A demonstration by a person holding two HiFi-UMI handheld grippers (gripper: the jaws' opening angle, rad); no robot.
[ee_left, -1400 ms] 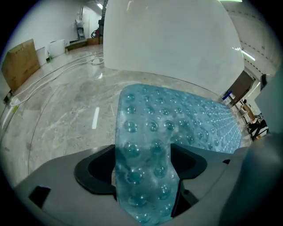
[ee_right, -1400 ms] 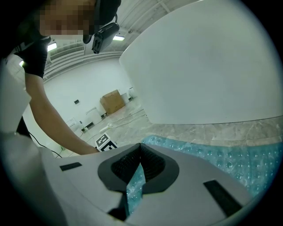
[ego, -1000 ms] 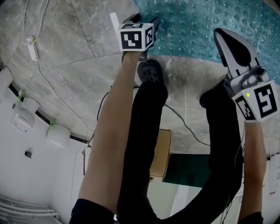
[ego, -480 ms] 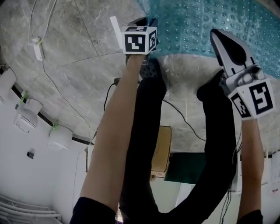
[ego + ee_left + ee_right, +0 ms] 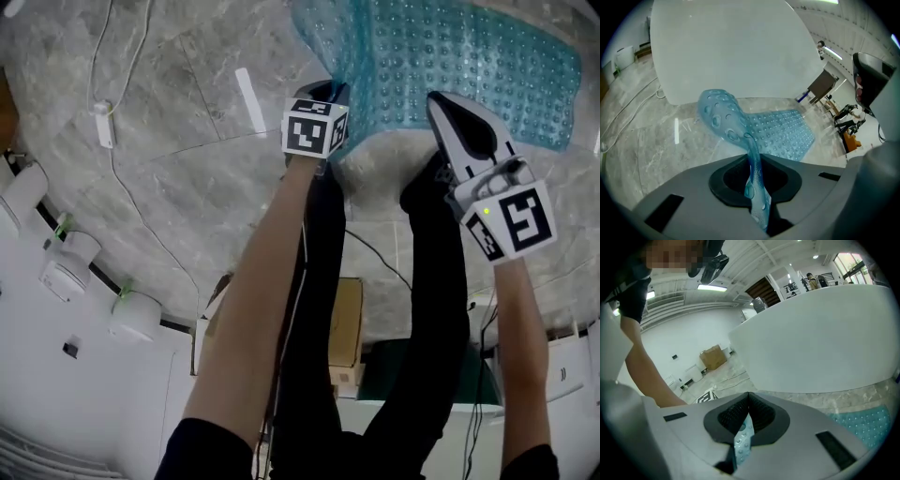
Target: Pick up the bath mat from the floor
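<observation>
Right hand-held gripper (image 5: 746, 420) — on bath mat (image 5: 865, 423)

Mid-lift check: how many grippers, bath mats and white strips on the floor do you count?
Grippers: 2 (left gripper, its jaws just closed further onto the bath mat; right gripper, also pinching it)
Bath mat: 1
White strip: 1
Total: 4

Marble floor (image 5: 187, 122) bears bath mat (image 5: 469, 56) and cardboard box (image 5: 349, 319).
</observation>
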